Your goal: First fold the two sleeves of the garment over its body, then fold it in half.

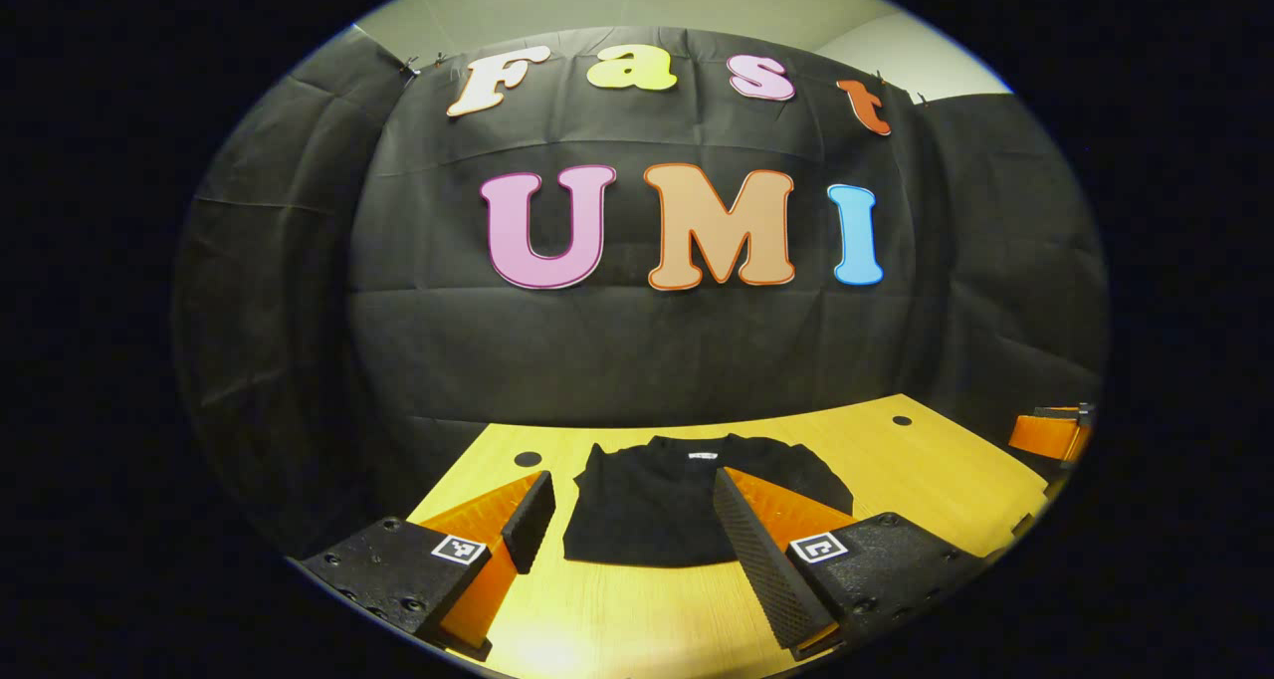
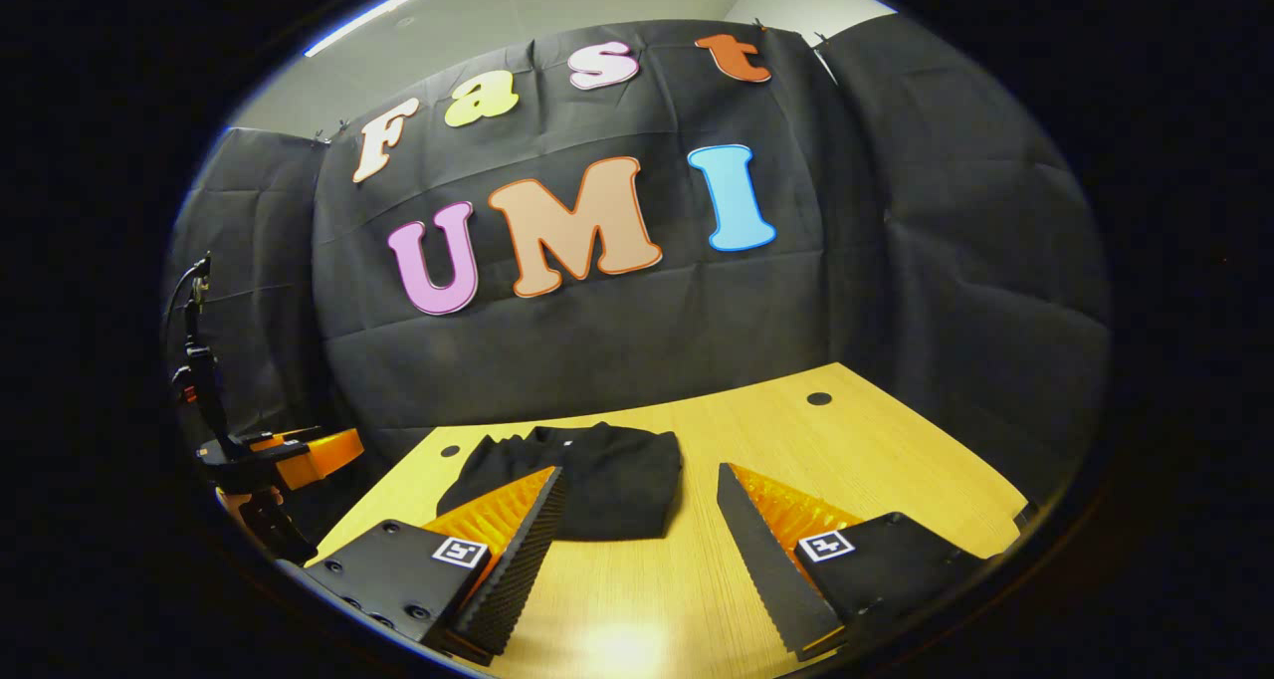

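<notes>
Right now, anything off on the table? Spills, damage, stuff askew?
Nothing spilled or damaged. The black garment lies as a compact bundle at the far side of the wooden table, no sleeves spread out, far edge bunched. Left gripper and right gripper are both open, apart from it.

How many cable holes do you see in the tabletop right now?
2 in the left gripper view: one hole at the table's far left, beside the black garment, another hole far right. Any others may be hidden.
</notes>
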Tool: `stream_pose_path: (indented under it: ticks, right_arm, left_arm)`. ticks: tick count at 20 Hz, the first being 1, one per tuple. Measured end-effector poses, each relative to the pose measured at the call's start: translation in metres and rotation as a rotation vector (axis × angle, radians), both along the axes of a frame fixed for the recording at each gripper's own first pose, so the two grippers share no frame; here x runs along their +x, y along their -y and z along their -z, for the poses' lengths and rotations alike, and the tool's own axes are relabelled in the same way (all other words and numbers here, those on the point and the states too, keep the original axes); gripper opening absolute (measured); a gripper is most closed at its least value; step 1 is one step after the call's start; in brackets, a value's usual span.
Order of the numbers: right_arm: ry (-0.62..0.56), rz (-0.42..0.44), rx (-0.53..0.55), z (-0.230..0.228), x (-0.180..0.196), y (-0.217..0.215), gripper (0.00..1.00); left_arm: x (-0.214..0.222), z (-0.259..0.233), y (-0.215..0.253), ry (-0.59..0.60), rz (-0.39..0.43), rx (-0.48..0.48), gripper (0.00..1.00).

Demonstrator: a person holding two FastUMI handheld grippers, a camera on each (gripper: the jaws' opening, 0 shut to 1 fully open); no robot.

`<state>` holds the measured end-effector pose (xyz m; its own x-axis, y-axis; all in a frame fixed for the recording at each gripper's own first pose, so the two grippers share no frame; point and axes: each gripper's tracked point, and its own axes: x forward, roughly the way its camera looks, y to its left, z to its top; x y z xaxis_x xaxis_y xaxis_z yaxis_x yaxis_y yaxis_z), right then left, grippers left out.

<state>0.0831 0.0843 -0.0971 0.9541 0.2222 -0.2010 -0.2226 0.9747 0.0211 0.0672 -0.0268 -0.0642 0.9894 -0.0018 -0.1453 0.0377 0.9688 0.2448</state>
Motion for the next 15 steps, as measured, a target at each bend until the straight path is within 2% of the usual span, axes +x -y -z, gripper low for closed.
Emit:
stream_pose_path:
  ticks: [5, 8, 10, 11, 12, 15]
  right_arm:
    - [-0.002, 0.104, 0.061, 0.008, -0.008, -0.014, 0.97]
    - [0.011, 0.152, 0.097, 0.011, -0.011, -0.023, 0.97]
    - [0.018, 0.165, 0.113, 0.012, -0.014, -0.030, 0.97]
    - [0.019, 0.171, 0.115, 0.013, -0.017, -0.031, 0.93]
    - [0.011, 0.170, 0.113, 0.016, -0.021, -0.033, 0.97]
    - [0.023, 0.179, 0.101, 0.012, -0.028, -0.029, 0.97]
  left_arm:
    - [0.023, 0.005, -0.016, -0.045, 0.072, 0.044, 0.95]
    - [0.028, 0.000, -0.010, -0.046, 0.142, 0.047, 0.95]
    - [0.027, 0.000, -0.002, -0.048, 0.182, 0.040, 0.94]
    - [0.025, 0.001, 0.003, -0.054, 0.197, 0.039, 0.94]
    - [0.024, 0.005, 0.007, -0.066, 0.209, 0.036, 0.95]
    - [0.019, 0.005, 0.022, -0.072, 0.238, 0.012, 0.94]
